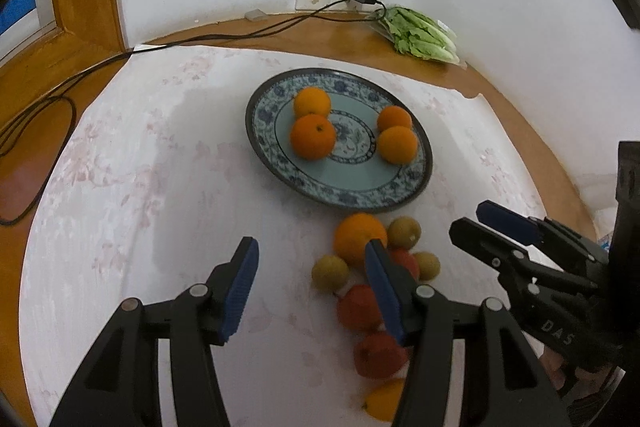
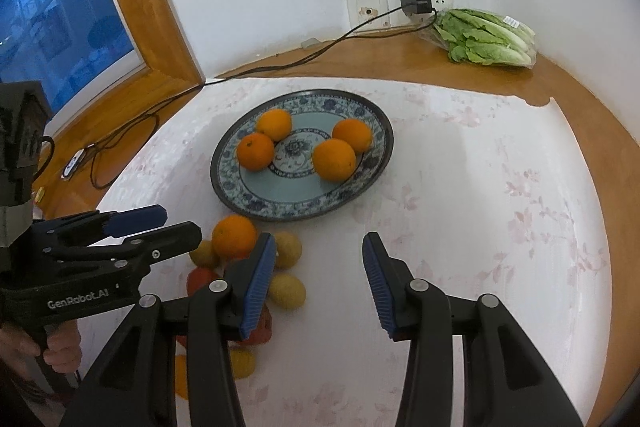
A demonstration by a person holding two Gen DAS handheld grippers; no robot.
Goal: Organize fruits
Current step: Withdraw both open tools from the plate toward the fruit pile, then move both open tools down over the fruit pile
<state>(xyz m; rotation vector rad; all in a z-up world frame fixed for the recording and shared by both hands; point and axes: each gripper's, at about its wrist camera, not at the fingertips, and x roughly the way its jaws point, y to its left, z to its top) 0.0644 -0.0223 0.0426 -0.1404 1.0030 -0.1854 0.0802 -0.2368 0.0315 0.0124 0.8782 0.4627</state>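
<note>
A blue-patterned plate (image 1: 344, 187) (image 2: 280, 203) holds several oranges (image 1: 313, 137) (image 2: 334, 159). In front of it on the cloth lies a pile of fruit: one orange (image 1: 358, 237) (image 2: 234, 237), small yellow-green fruits (image 1: 330, 271) (image 2: 286, 291) and red fruits (image 1: 358, 307) (image 2: 202, 279). My left gripper (image 1: 310, 291) is open and empty, just above and left of the pile. My right gripper (image 2: 320, 287) is open and empty, to the right of the pile. Each gripper shows in the other's view (image 1: 484, 223) (image 2: 176, 225).
A bag of lettuce (image 1: 420, 35) (image 2: 486, 39) lies at the back right by the wall. A charger and black cable (image 1: 240, 37) (image 2: 280, 65) run from the wall socket across the wooden sill to the left. The white floral cloth (image 1: 160, 187) covers the table.
</note>
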